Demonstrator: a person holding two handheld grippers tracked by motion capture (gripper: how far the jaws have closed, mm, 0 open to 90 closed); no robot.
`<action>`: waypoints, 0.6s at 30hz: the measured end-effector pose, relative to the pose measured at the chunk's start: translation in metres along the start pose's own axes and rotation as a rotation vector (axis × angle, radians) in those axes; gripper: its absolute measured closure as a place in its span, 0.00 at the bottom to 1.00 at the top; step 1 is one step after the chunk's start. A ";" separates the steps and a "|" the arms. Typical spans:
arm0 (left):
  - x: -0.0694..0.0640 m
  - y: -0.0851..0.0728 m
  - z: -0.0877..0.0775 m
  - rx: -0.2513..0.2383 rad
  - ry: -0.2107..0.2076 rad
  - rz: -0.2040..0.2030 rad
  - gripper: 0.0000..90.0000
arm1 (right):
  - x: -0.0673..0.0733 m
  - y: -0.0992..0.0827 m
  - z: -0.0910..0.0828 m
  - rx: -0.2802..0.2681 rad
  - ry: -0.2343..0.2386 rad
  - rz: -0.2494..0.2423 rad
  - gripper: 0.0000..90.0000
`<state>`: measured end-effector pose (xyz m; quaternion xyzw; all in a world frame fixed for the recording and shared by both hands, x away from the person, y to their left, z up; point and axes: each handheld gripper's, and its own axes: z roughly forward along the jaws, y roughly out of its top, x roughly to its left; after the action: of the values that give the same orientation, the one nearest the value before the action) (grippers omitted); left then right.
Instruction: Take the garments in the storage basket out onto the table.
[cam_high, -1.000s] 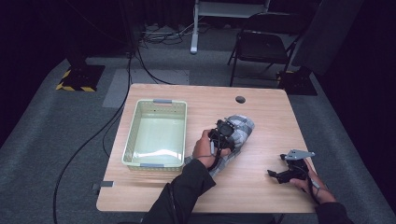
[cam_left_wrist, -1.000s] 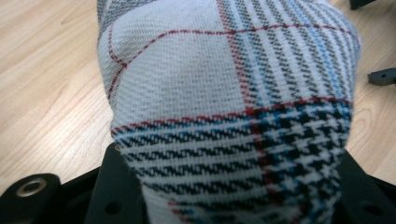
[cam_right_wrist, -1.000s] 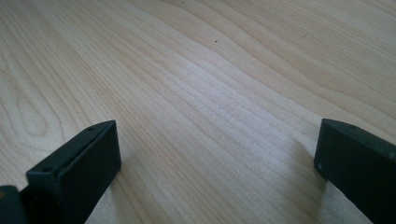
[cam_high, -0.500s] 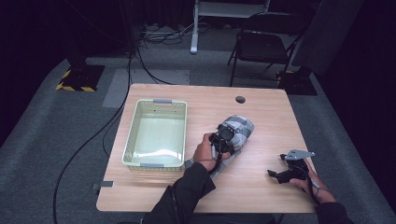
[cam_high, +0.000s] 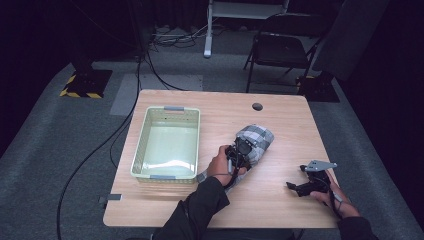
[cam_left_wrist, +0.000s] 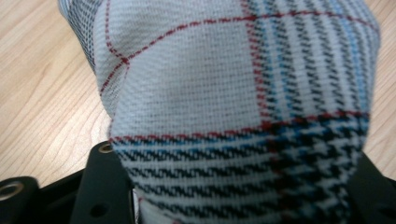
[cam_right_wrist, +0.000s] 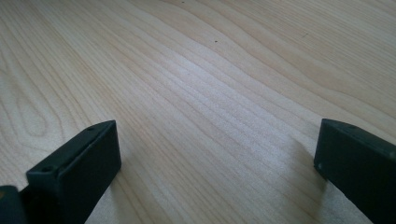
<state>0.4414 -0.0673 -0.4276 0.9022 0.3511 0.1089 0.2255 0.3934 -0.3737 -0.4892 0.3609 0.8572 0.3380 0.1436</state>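
A plaid cloth (cam_high: 261, 137), white with black, blue and red lines, lies bunched on the wooden table (cam_high: 290, 125) right of centre. My left gripper (cam_high: 240, 150) presses onto its near end, held by a hand in a dark sleeve. In the left gripper view the cloth (cam_left_wrist: 224, 84) bulges up between the two jaws, which stand wide apart on either side of it. My right gripper (cam_high: 296, 179) rests low over bare wood near the table's front right. Its jaws are wide open (cam_right_wrist: 217, 140) with nothing between them.
A pale green basket (cam_high: 140, 145) with nothing in it stands on the left half of the table. A round cable hole (cam_high: 257, 106) sits near the far edge. Beyond the table are a black chair (cam_high: 280, 50) and floor cables (cam_high: 120, 130).
My left gripper has slid a little toward the person along the cloth, pushing deeper into the fabric. The right gripper has stayed where it was.
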 end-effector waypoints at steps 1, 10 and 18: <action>0.000 0.000 0.001 0.007 0.002 0.008 0.46 | 0.000 0.000 0.000 0.000 0.000 0.000 0.01; -0.006 -0.003 0.008 0.037 0.030 0.044 0.34 | 0.000 0.000 0.000 0.000 0.000 0.000 0.01; -0.009 -0.004 0.012 0.068 0.054 0.047 0.17 | 0.000 0.000 0.000 0.000 0.000 0.000 0.01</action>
<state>0.4367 -0.0749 -0.4410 0.9142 0.3390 0.1264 0.1826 0.3934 -0.3736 -0.4892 0.3610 0.8572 0.3380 0.1437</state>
